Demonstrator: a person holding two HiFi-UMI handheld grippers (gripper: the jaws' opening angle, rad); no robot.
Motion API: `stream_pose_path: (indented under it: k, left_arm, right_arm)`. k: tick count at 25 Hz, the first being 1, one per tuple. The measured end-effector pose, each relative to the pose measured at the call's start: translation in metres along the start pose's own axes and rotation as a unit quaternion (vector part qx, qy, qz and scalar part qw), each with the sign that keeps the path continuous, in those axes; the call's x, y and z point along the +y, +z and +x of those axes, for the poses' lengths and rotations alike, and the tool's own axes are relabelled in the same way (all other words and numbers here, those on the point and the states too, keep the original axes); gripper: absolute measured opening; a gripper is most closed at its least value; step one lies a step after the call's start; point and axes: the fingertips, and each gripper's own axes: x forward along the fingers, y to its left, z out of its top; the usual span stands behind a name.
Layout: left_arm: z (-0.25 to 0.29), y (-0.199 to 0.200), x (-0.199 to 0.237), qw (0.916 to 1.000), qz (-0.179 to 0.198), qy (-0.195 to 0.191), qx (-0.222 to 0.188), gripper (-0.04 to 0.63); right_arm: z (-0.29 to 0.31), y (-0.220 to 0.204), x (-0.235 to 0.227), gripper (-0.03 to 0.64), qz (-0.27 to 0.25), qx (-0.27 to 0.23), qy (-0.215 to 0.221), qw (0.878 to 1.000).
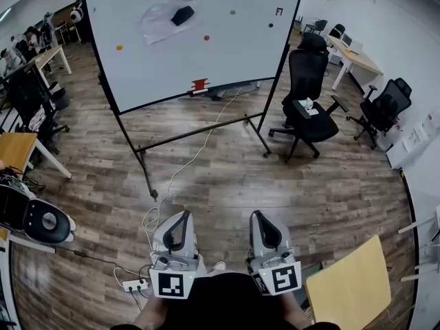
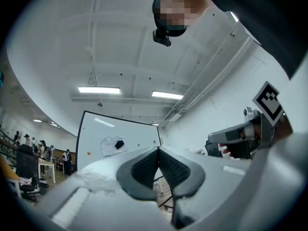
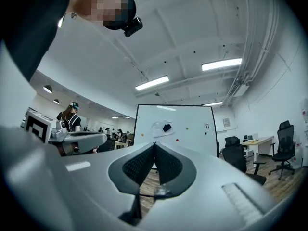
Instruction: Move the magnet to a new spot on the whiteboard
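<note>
A whiteboard (image 1: 158,60) on a wheeled stand stands well ahead of me across the wood floor. On it sit small round magnets: orange (image 1: 119,47), red (image 1: 206,38), green (image 1: 232,12) and dark blue (image 1: 270,25). A black eraser (image 1: 182,15) sits on a smeared patch. My left gripper (image 1: 185,216) and right gripper (image 1: 256,216) are held low, close to my body and far from the board. Both are shut with nothing between the jaws. The left gripper view shows the board (image 2: 120,141) past the closed tips (image 2: 158,148). The right gripper view shows the board (image 3: 192,121) above the tips (image 3: 154,143).
A red object (image 1: 199,84) lies on the board's tray. Black office chairs (image 1: 306,95) (image 1: 385,105) and a desk (image 1: 354,53) stand to the right. A white cable (image 1: 196,153) runs to a power strip (image 1: 134,285). A yellow panel (image 1: 354,287) is near right. People and desks are at far left.
</note>
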Motion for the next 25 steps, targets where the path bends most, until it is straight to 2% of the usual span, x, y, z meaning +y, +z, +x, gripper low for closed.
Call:
stream_pose_path:
  k: [7,14,21,25]
  left_arm:
    - [0.012,-0.005,-0.004,0.9999,0.004,-0.013,0.010,0.002]
    - [0.024,-0.011,-0.011,0.9993,0.014,-0.027,0.021,0.002]
    - [0.049,-0.018,-0.005,0.9996,0.003,-0.025,0.016,0.002]
    - [0.065,-0.029,-0.001,0.9993,-0.005,-0.029,0.023,0.002]
  right_arm:
    - [0.004,-0.007,-0.008,0.002,0.003,0.013,-0.006,1.000]
    - [0.014,-0.007,-0.017,0.002,0.004,0.004,0.003,1.000]
    - [0.027,-0.008,-0.030,0.002,0.000,0.000,-0.005,1.000]
    - [0.040,-0.019,-0.045,0.002,-0.002,0.015,-0.022,1.000]
